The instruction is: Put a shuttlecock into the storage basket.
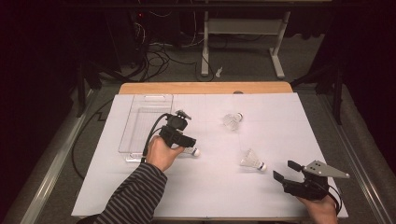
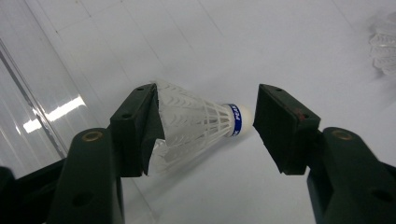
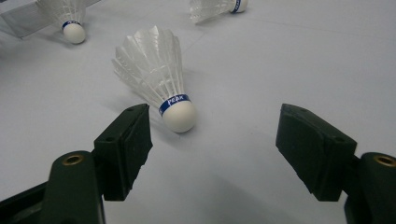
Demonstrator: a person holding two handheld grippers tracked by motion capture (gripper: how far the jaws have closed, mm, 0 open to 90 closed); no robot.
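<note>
Our left gripper brackets a white shuttlecock, jaws spread, skirt against one pad; our right gripper gapes beside another shuttlecock.

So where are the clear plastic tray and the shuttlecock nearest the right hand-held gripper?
clear plastic tray [image 1: 140, 100]: high view, far rim.
shuttlecock [image 3: 179, 115]: right gripper view, white cork tip.
right hand-held gripper [image 1: 288, 170]: high view, gap between its fingertips.

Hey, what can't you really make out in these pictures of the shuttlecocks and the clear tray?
- High view: the left tool and hand hide most of the nearest shuttlecock; its cork tip shows.
- Left gripper view: whether the pads press that shuttlecock is unclear; another is cut off at the right edge.
- Clear tray: its contents are too faint to tell.
</note>
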